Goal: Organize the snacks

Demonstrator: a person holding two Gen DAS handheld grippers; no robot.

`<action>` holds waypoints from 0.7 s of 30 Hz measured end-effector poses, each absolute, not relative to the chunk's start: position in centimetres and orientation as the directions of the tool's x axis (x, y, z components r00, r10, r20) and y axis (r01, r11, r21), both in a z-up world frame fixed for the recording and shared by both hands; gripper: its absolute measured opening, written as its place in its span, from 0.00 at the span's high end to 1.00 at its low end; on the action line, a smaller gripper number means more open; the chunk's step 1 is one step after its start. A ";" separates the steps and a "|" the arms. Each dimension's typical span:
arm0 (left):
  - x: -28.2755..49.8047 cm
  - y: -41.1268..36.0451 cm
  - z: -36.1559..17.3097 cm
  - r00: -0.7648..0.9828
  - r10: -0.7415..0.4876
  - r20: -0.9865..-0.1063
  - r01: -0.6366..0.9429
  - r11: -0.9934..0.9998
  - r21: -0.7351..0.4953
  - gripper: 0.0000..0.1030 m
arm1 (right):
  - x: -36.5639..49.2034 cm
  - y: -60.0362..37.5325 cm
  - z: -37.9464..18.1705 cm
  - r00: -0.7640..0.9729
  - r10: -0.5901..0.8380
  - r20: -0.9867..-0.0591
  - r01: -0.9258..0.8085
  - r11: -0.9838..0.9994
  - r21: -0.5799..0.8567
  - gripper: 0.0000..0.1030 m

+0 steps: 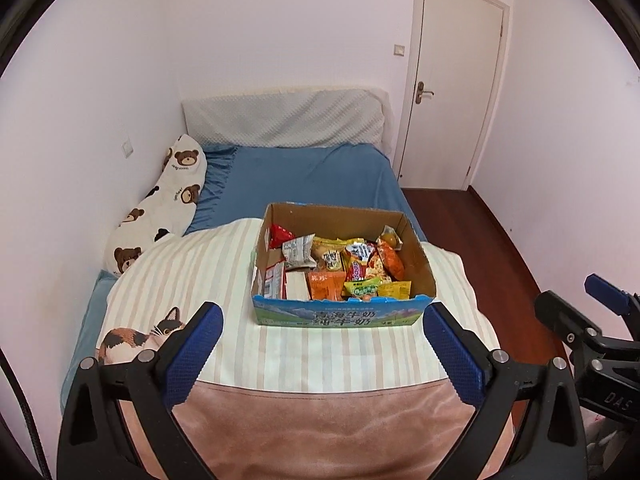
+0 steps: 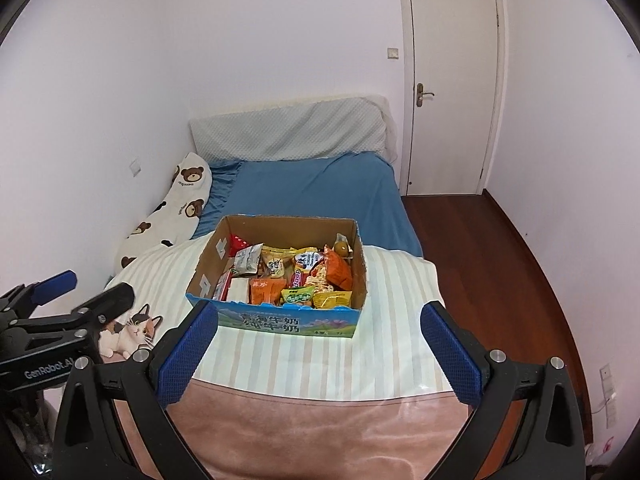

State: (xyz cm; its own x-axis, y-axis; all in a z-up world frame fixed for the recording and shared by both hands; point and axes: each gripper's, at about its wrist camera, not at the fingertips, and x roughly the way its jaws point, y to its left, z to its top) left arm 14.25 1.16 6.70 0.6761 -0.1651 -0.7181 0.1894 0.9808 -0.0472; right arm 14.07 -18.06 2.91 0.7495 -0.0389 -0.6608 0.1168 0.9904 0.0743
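An open cardboard milk box (image 1: 340, 314) with a blue printed front stands on a striped blanket on the bed; it also shows in the right wrist view (image 2: 280, 322). It holds several snack packets (image 1: 352, 264), among them orange, yellow, green and red ones (image 2: 296, 276). My left gripper (image 1: 322, 328) is open and empty, just in front of the box. My right gripper (image 2: 318, 328) is open and empty, also just in front of the box. Each gripper shows at the edge of the other's view.
The striped blanket (image 1: 200, 280) with a cat print (image 1: 136, 336) covers the near bed. A bear-print pillow (image 1: 168, 204) lies by the left wall. Blue sheet (image 1: 312, 176) and grey headboard cushion (image 1: 284, 120) lie beyond. A closed door (image 1: 452, 80) and wooden floor (image 1: 480, 232) are right.
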 end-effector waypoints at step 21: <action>20.8 -0.4 1.9 0.601 -0.110 -0.791 0.161 0.987 -0.015 0.00 | 20.7 -20.2 -1.3 0.703 -0.090 -0.706 0.188 0.980 0.062 0.00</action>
